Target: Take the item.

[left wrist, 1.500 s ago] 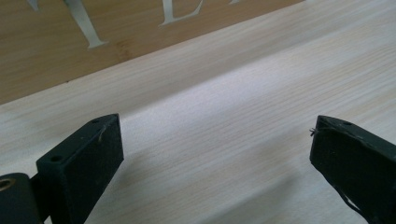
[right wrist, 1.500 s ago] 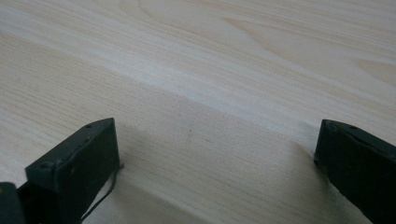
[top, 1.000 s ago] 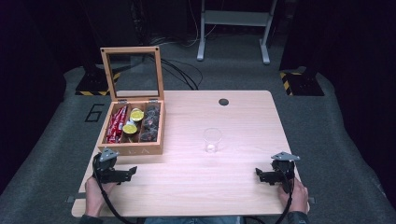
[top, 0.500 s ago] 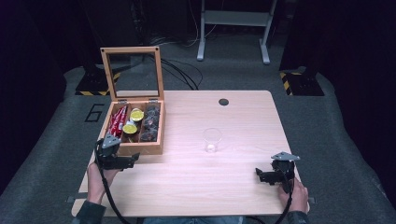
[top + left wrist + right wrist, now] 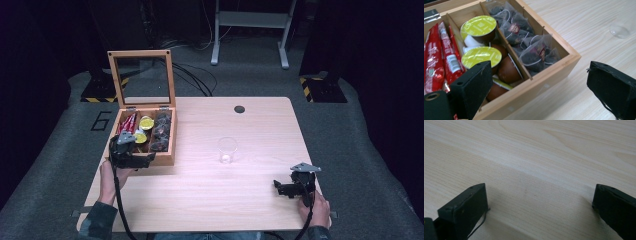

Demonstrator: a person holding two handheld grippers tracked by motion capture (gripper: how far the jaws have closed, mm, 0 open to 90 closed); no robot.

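A wooden box (image 5: 165, 159) with its glass lid (image 5: 141, 77) raised stands at the table's left. In the left gripper view it holds red sachets (image 5: 434, 62), yellow-lidded capsules (image 5: 479, 26) and dark tea bags (image 5: 534, 52). My left gripper (image 5: 142, 159) hovers open at the box's near left corner. One jaw is over the capsule compartment and the other is outside the front wall (image 5: 564, 47). A clear glass (image 5: 227, 149) stands mid-table. My right gripper (image 5: 281, 189) rests open near the front right, with bare wood (image 5: 544, 150) between its jaws.
A round black grommet (image 5: 239, 109) sits in the table (image 5: 210, 200) near its far edge. The glass's base (image 5: 620, 31) is at the upper right of the left gripper view. Dark floor, cables and a metal stand (image 5: 250, 30) lie beyond the table.
My left gripper has moved forward from the table's near left up to the box's near corner. The right gripper has stayed where it was.
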